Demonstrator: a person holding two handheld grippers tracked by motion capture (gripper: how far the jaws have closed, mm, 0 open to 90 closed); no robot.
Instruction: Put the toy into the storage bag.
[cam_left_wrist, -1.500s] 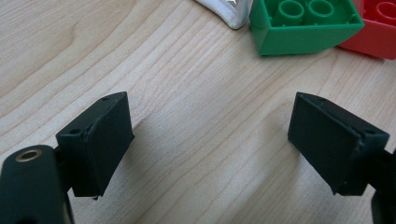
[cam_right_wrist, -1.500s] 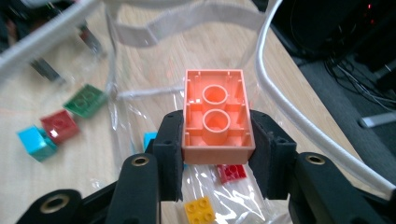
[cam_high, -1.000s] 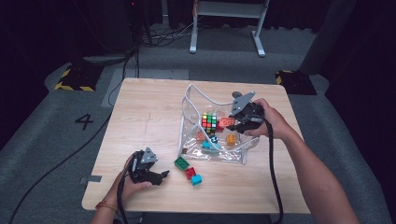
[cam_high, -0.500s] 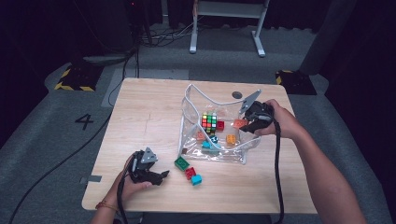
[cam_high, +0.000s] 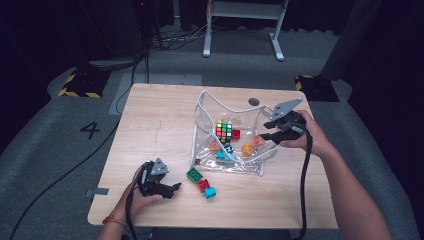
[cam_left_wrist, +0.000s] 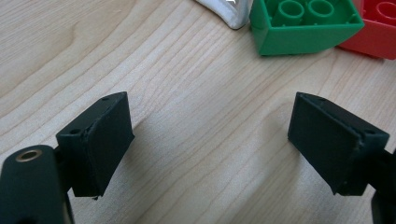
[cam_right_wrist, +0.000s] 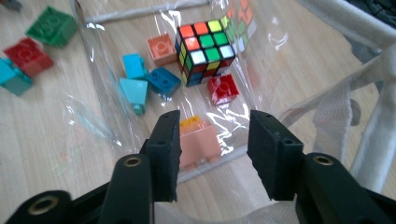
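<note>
A clear plastic bag (cam_high: 248, 167) with white strap handles (cam_right_wrist: 373, 126) lies open at the table's middle. Inside it are a Rubik's cube (cam_high: 224, 130) (cam_right_wrist: 205, 49) and several small bricks, among them a salmon brick (cam_right_wrist: 198, 142) and a red one (cam_right_wrist: 223, 88). My right gripper (cam_high: 267, 131) (cam_right_wrist: 212, 140) hovers at the bag's right edge, open, nothing between its jaws. A green brick (cam_high: 194, 175) (cam_left_wrist: 303, 23), a red brick (cam_high: 203, 185) (cam_left_wrist: 378, 28) and a cyan brick (cam_high: 210, 192) lie outside the bag. My left gripper (cam_high: 172, 188) (cam_left_wrist: 210, 140) rests open on the wood just left of them.
The wooden table (cam_high: 160, 120) has a small round grommet (cam_high: 254, 101) behind the bag. Cables trail from both grippers over the front edge. Grey floor surrounds the table, and a white frame stands beyond it.
My right gripper has drawn back to the right, from over the bag's contents to its right edge. The left gripper and the loose bricks have stayed put.
</note>
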